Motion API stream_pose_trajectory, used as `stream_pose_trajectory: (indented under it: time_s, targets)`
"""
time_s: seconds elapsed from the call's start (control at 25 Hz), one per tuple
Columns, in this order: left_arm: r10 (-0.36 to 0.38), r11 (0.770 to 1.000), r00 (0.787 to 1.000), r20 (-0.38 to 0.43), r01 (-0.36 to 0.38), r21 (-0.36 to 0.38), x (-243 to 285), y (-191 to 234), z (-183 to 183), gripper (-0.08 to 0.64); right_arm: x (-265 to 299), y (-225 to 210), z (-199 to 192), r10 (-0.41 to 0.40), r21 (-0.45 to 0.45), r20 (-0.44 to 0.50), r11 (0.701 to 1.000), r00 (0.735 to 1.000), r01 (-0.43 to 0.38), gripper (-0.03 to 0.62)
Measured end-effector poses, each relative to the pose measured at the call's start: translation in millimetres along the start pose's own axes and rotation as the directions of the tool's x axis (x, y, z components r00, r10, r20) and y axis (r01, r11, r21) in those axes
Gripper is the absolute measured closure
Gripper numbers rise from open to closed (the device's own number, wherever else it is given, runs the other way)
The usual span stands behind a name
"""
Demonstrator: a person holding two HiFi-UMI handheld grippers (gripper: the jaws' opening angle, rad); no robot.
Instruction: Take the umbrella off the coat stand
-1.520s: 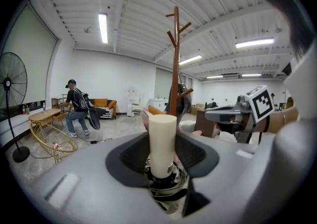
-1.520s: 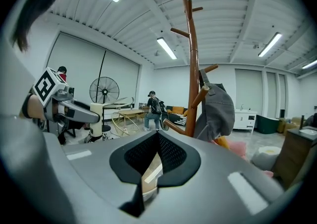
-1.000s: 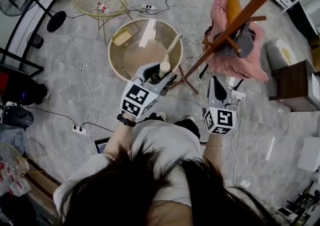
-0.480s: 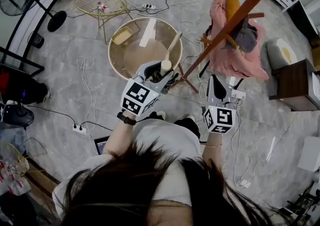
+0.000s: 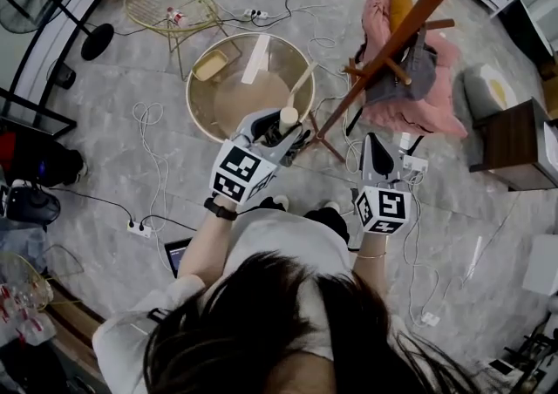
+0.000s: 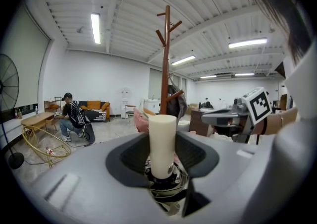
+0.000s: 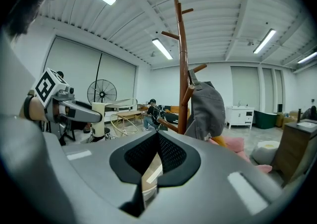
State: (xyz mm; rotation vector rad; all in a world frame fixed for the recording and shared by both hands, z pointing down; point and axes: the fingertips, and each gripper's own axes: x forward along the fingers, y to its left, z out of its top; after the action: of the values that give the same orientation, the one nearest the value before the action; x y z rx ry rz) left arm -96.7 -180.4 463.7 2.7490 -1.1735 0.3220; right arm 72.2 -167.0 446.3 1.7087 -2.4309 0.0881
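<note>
Left gripper is clamped on the umbrella just under its cream handle, mid-frame in the head view, clear of the coat stand at upper right. Right gripper is closed on nothing. Probably light with floppy fabric, so grab the stiff handle end; 1 gripper's enough.

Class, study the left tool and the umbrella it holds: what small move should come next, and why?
Probably lower the umbrella toward the round glass table just ahead. The left tool is shut on it near its cream handle, it already stands clear of the coat stand, and the right tool is shut and empty.
</note>
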Motion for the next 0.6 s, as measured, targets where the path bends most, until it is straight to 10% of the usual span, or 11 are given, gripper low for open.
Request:
stream_pose_trajectory:
  time_s: [0.6]
  targets:
    - [-0.004, 1.000, 1.000, -0.005, 0.004, 0.003, 6.9, -1.4, 0.4, 0.348, 3.3, -6.5, -4.7, -0.005, 0.009, -0.009, 1.000, 1.000, 0.005, 0.591]
